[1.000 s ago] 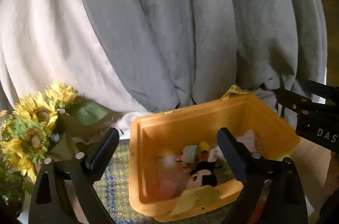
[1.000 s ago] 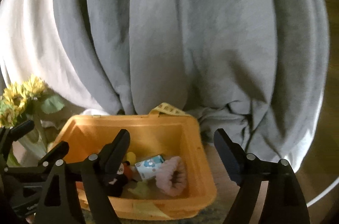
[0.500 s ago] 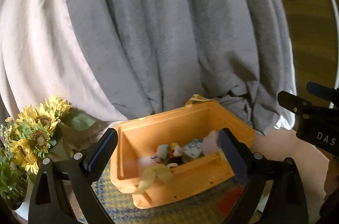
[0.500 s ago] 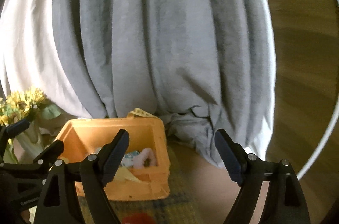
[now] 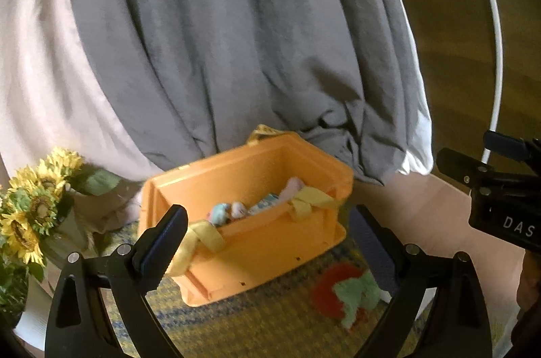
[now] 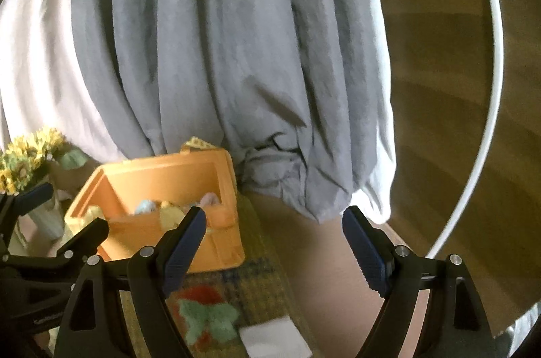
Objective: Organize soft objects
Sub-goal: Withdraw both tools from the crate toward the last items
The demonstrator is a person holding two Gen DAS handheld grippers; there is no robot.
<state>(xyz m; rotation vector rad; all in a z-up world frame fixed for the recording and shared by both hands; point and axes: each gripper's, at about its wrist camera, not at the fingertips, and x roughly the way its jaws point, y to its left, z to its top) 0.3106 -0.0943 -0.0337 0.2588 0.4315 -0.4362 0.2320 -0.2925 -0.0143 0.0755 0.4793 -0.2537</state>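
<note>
Left wrist view: the left gripper point(image 5: 270, 243) fills the bottom of the frame with its two black fingers point(image 5: 162, 236) spread wide and nothing between them. In the gap between them, at the centre of the frame, sits an orange bin point(image 5: 270, 243) on a yellow-and-blue plaid mat point(image 5: 257, 324). Soft toys point(image 5: 236, 209) in pale blue, pink and white lie inside the bin, too blurred to name singly, and a yellow strap point(image 5: 203, 238) hangs over its near wall. Lower right of the bin, on the mat, lies a red and green plush piece point(image 5: 348, 293), apart from the bin. At the right edge the right gripper's black body point(image 5: 500, 192) juts in. Sunflowers point(image 5: 33, 205) stand at the left edge, and grey cloth point(image 5: 219, 36) hangs across the upper frame, with a white cloth point(image 5: 37, 70) at its left.

Right wrist view: the right gripper point(image 6: 274, 246) is likewise wide open and holds nothing; its blue-padded fingers point(image 6: 186, 243) frame bare tabletop point(image 6: 321, 273). The orange bin point(image 6: 203, 243) stands at centre left, partly behind the left-hand finger. The red and green plush piece point(image 6: 203, 314) lies at bottom centre on the mat, with a white square point(image 6: 270, 337) just to its right. The left gripper's black frame point(image 6: 40, 263) shows at lower left, and a white hoop point(image 6: 493, 87) curves down the right side over a wooden floor point(image 6: 439, 19).
</note>
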